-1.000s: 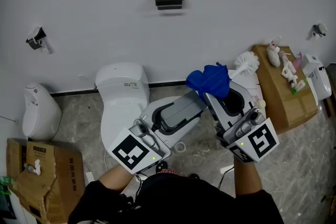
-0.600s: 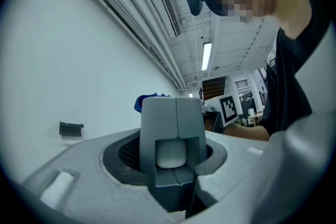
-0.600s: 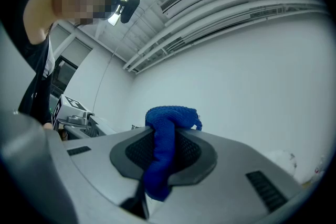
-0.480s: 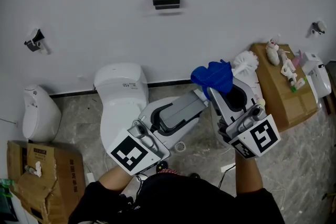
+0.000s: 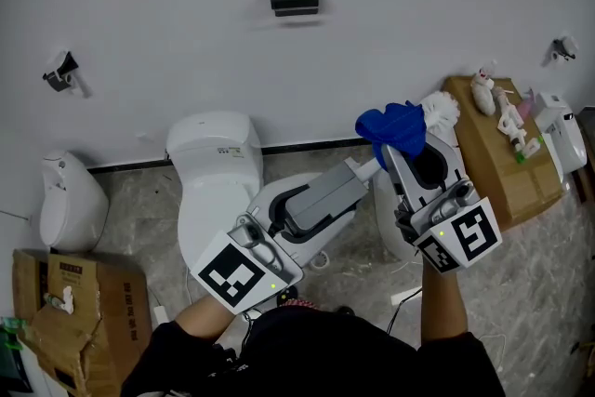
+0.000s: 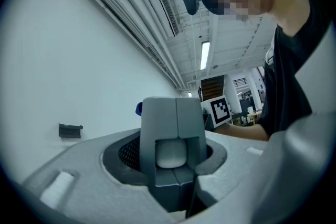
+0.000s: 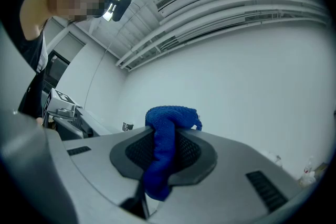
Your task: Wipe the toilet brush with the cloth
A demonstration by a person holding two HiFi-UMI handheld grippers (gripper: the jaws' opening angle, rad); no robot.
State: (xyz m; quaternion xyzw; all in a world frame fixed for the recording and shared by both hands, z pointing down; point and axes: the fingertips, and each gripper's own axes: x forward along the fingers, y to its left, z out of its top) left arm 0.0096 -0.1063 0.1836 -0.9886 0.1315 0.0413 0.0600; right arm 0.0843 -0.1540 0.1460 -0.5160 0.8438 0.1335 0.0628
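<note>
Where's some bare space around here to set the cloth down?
Bare floor lies between the white bin and the toilet, and more at lower right beside the cardboard box, whose near top is bare too. Its far end is crowded with small toys.

toilet [image 5: 214, 158], cardboard box [image 5: 93, 293] nr it

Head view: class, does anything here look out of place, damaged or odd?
Mildly. The left box on the floor is crumpled with its flaps open, and small toys lie on the right box, an odd sight beside a toilet. Nothing looks spilled.
</note>
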